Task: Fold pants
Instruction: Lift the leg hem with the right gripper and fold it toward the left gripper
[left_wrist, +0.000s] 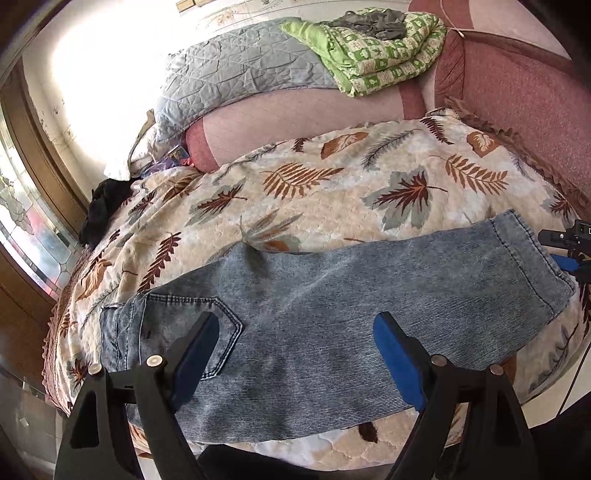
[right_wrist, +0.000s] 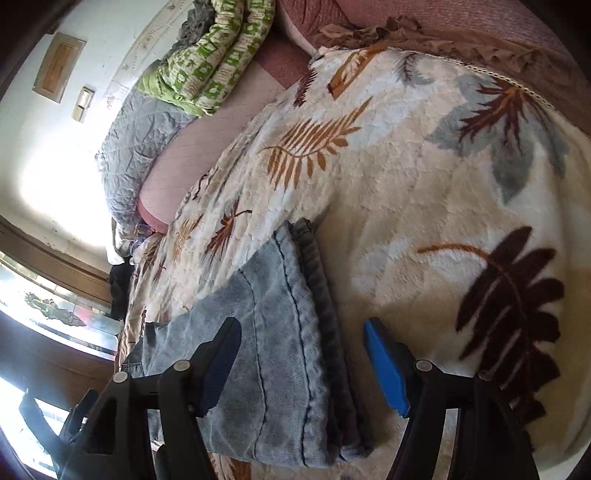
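Observation:
Light-blue denim pants (left_wrist: 332, 314) lie flat across the leaf-patterned blanket (left_wrist: 332, 184), one leg stacked on the other. The waist and back pocket (left_wrist: 192, 321) are at the left and the hems at the right. My left gripper (left_wrist: 295, 321) hovers open above the seat and thigh, with nothing between its pads. In the right wrist view the stacked hems (right_wrist: 295, 332) point toward the camera. My right gripper (right_wrist: 301, 328) stands open astride that hem end, its blue pads clear of the cloth. It also shows at the far right edge as the right gripper (left_wrist: 569, 247).
A grey quilted pillow (left_wrist: 229, 74) and a folded green patterned quilt (left_wrist: 380, 48) lie at the head of the bed. A black garment (left_wrist: 103, 210) sits at the bed's left edge, by a window (left_wrist: 26, 229). A pink padded bed frame (left_wrist: 517, 92) rises at the right.

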